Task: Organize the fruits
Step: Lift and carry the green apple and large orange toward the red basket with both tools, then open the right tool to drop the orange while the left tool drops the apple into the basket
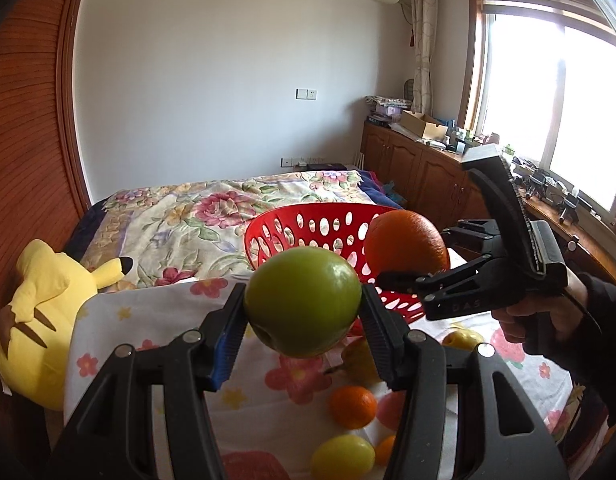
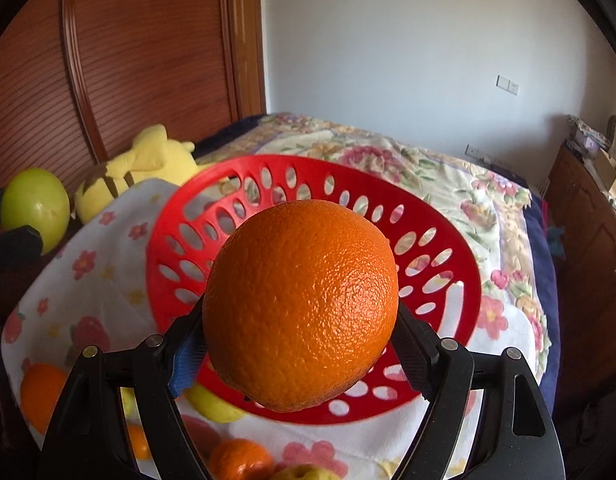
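Note:
My left gripper is shut on a green apple and holds it in the air in front of the red perforated basket. My right gripper is shut on a large orange, held over the near part of the red basket. In the left wrist view the right gripper with the orange is just right of the apple. The green apple also shows at the far left of the right wrist view.
Loose fruit lies on the floral cloth below: a small orange, a yellow fruit, more oranges. A yellow plush toy sits at left by the wooden headboard. Wooden cabinets stand at right.

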Available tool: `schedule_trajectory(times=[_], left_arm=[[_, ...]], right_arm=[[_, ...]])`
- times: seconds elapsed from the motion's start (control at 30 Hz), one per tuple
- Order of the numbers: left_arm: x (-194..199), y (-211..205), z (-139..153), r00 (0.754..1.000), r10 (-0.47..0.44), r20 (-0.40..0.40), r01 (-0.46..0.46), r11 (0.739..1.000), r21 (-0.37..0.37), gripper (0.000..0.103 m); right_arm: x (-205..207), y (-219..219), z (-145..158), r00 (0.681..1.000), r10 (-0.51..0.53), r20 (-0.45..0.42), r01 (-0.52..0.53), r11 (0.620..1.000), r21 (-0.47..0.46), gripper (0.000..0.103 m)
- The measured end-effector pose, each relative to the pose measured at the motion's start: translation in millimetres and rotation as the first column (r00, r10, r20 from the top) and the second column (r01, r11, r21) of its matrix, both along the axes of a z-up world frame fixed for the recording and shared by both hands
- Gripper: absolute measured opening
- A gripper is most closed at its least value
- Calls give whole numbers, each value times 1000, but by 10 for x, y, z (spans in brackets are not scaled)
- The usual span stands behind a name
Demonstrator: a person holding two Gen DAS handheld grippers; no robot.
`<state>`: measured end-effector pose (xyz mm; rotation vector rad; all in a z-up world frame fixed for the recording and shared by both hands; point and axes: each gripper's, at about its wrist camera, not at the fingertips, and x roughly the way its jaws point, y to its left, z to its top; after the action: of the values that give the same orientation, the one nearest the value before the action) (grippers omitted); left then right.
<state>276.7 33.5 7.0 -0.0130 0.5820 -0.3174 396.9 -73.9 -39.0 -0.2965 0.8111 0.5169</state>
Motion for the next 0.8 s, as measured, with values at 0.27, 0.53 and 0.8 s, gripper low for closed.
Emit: schedule_trajectory(times=[0.27, 0.53, 0.8], left_arm=[[128, -22, -91, 1000, -15, -16, 15, 1000, -10, 54], [161, -36, -101, 1000, -20, -22, 20, 1000, -4, 54], [174, -48, -125, 999, -19, -34, 19, 1000, -2, 54]], right_arm=[[119, 126, -179, 995, 36, -88, -45, 994, -103, 83], [206, 214, -338, 986, 46, -158, -68, 988, -136, 83], [287, 232, -287, 985, 28, -168, -48, 992, -114, 85]])
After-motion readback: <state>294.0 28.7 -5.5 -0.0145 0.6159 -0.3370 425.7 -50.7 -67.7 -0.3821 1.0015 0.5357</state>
